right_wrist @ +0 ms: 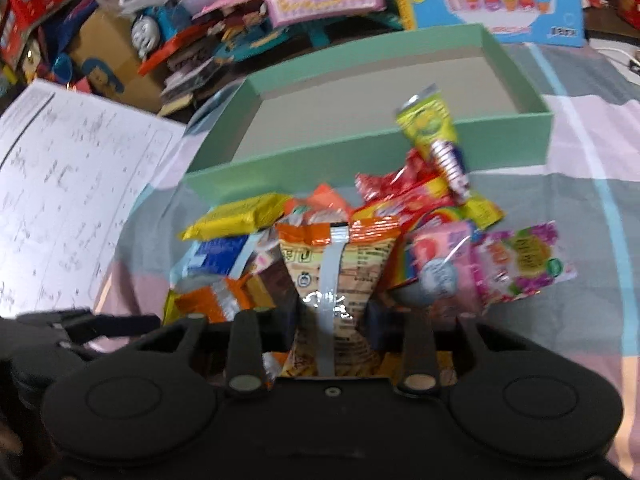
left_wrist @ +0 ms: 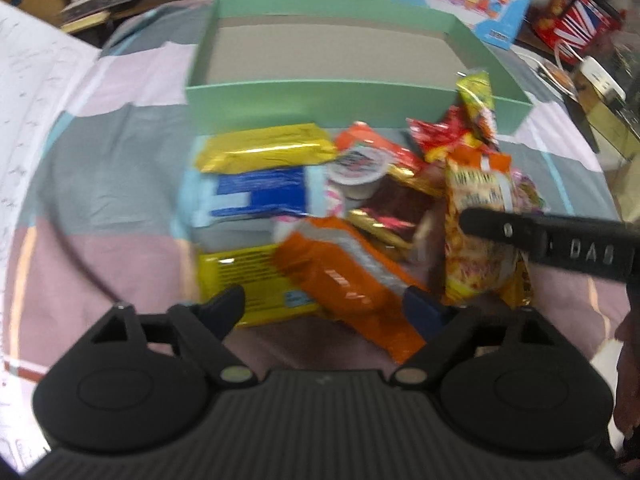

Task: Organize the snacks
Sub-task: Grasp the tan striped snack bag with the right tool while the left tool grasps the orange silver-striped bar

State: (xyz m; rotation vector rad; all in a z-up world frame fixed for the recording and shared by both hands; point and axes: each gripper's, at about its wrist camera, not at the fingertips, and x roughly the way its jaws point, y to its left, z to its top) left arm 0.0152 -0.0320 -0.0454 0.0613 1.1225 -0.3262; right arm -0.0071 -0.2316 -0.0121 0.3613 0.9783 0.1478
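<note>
Our right hand-held gripper [right_wrist: 332, 320] squeezes an orange chip bag [right_wrist: 338, 256] in the snack pile, just before the green box [right_wrist: 360, 156]. Our left hand-held gripper [left_wrist: 324, 308] gapes over an orange pack [left_wrist: 348, 280].

Pastel patchwork bedsheet [right_wrist: 592, 208] underneath, handwritten white paper [right_wrist: 68, 184] at nine o'clock, blue toy train [right_wrist: 154, 30] at eleven o'clock, blue picture box [right_wrist: 508, 0] at one o'clock, Union Jack tin [left_wrist: 576, 28] at two o'clock.

Mint-green box [left_wrist: 340, 98], pink-grey checked cloth [left_wrist: 112, 184]
</note>
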